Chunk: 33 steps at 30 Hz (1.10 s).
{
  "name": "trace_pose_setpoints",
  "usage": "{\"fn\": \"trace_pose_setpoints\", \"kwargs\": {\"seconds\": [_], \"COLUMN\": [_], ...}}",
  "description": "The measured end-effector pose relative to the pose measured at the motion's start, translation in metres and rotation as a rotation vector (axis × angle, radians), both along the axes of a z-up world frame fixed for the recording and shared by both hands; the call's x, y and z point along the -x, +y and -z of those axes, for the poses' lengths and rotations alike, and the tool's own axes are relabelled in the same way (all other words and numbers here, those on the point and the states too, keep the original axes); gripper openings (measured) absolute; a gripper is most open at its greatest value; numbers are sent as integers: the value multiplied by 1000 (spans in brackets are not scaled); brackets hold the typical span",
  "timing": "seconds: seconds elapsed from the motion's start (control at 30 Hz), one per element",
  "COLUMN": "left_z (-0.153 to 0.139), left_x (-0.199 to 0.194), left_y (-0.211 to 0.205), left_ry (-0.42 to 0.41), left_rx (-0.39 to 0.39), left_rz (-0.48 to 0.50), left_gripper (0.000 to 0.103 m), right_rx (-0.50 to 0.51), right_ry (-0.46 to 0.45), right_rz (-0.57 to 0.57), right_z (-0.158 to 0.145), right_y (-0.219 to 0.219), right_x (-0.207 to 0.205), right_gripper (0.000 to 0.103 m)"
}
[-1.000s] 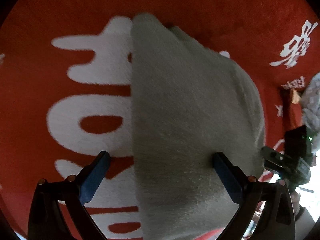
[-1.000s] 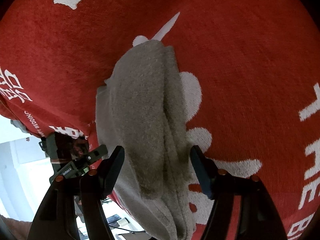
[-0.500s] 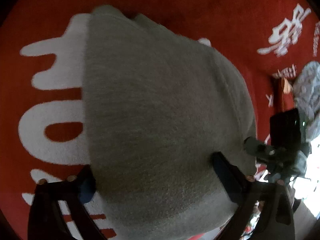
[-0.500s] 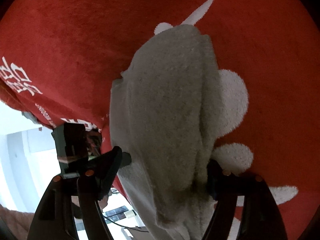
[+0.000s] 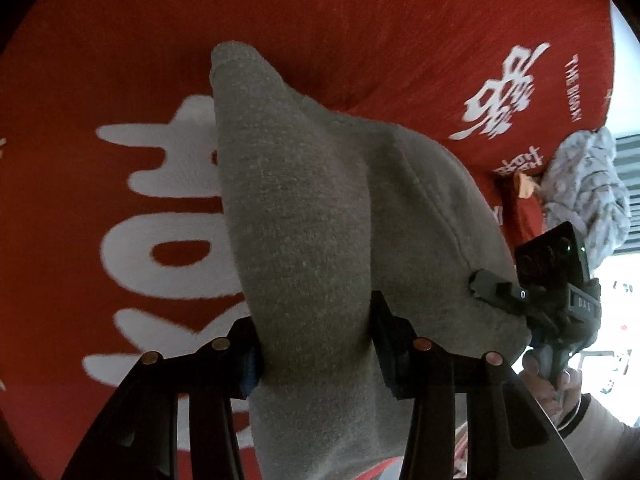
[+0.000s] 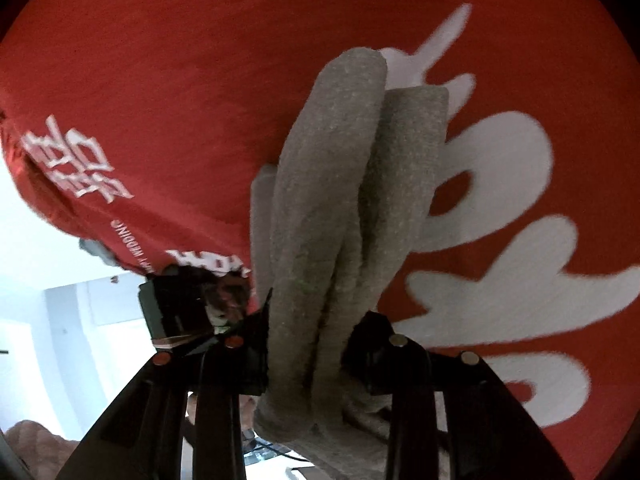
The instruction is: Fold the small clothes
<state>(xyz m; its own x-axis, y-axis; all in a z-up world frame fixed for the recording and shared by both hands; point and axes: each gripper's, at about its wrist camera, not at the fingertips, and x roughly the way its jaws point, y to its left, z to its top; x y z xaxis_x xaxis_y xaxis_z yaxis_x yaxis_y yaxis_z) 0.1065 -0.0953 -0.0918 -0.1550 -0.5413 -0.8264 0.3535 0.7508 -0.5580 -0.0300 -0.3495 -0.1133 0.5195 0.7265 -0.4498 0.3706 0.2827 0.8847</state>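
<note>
L claw (image 5: 316, 344) has just closed and is clamped on the grey cloth (image 5: 304, 216), which rises to 12 o'clock over the red blanket (image 5: 360, 20). R claw (image 6: 306, 354) also just closed, pinching the bunched cloth (image 6: 332, 184). Step, I judge: lifting both edges for a fold. Next: carry them over evenly, w/o slipping.

black gripper (image 5: 316, 344) frames, blue pads (image 5: 249, 368), copper-coloured screws (image 5: 220, 344), pale sleeve (image 5: 600, 436) with dark cuff

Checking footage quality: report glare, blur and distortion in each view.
Left wrist view: strong fisheye bend, dark corners, blown-out white window at the right edge; grey garment sharp. Right wrist view: same bend, overexposed room at lower left, white lettering on the red cloth slightly smeared.
</note>
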Motion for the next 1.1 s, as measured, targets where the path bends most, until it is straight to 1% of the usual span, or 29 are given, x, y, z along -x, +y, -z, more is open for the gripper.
{"fn": "trace_pose_setpoints", "kwargs": {"seconds": [0.13, 0.2, 0.3, 0.4, 0.47, 0.53, 0.6, 0.67, 0.73, 0.77, 0.8, 0.83, 0.9, 0.97, 1.03, 1.1], "left_z": [-19, -24, -26, -21, -15, -4, 12, 21, 24, 23, 22, 20, 13, 7, -4, -15], "left_x": [2, 6, 7, 11, 14, 21, 28, 33, 35, 35, 35, 36, 35, 32, 31, 32], "left_y": [27, 42, 73, 105, 118, 133, 141, 150, 161, 166, 171, 174, 177, 184, 190, 188], "left_ry": [-30, -50, -58, -47, -43, -42, -33, -56, -66, -63, -66, -79, -107, -123, -142, -162], "left_rx": [1, -21, -53, -81, -94, -125, -182, -249, -246, -246, -260, -277, -315, -340, -332, -300], "left_rz": [-6, -7, -17, -37, -44, -45, -46, -45, -68, -88, -106, -117, -143, -166, -183, -179], "left_gripper": [48, 48, 48, 48, 48, 48, 48, 48, 55, 57, 65, 67, 67, 67, 67, 67], "right_rx": [-11, -16, -18, -21, -12, 2, 28, 83, 159, 178, 217, 275, 373, 440, 483, 503], "right_ry": [-33, -41, -44, -42, -36, -16, 17, 62, 106, 125, 154, 192, 261, 311, 314, 248], "right_rz": [-21, -32, -59, -89, -110, -124, -136, -150, -149, -142, -127, -113, -99, -88, -91, -90], "right_z": [-18, -21, -23, -18, -10, -3, 5, 13, 17, 17, 16, 14, 9, 2, -8, -26], "right_y": [24, 34, 58, 87, 103, 117, 128, 134, 133, 129, 122, 116, 107, 97, 91, 92], "right_x": [1, 3, 3, 3, 6, 3, 3, 6, 12, 15, 20, 25, 30, 40, 46, 51], "right_gripper": [36, 36, 36, 36, 35, 36, 35, 35, 35, 36, 37, 39, 39, 39, 39, 37]}}
